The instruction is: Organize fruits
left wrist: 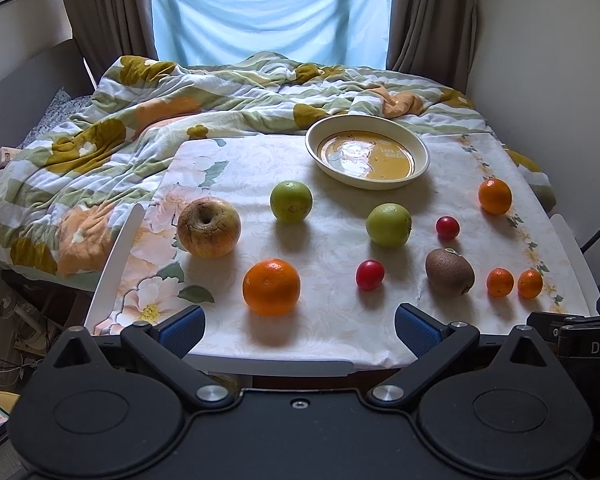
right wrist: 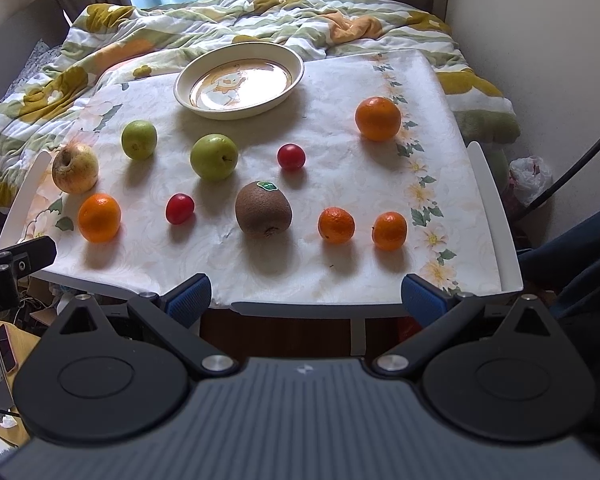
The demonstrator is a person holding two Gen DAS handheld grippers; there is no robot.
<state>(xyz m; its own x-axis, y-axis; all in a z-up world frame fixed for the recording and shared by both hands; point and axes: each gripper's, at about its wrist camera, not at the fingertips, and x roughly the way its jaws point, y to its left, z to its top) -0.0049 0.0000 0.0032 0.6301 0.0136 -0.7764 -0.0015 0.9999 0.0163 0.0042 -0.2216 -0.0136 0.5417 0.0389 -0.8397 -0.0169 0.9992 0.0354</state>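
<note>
No fruit has been moved yet: the step in hand appears to be the initial approach, with every piece lying loose on the floral tablecloth (right wrist: 340,80) and the dish (right wrist: 239,80) at the far edge holding nothing. From left to right in the right wrist view, the table carries a yellowed apple (right wrist: 75,168), a large orange (right wrist: 99,218), two green apples (right wrist: 139,139) (right wrist: 214,157), two small red fruits (right wrist: 179,209) (right wrist: 291,157), a kiwi (right wrist: 263,209), two mandarins (right wrist: 336,225) (right wrist: 389,231) and a far orange (right wrist: 378,118). The left gripper (left wrist: 300,326) hovers at the near table edge, jaws spread wide, holding nothing; the right gripper (right wrist: 306,298) is likewise fully spread and unloaded. The next move likely calls for descending over one fruit, probably the large orange or the kiwi, and closing gently. Round fruit may roll. A rumpled quilt (left wrist: 100,120) lies beyond the table; nothing obstructs the approach.
</note>
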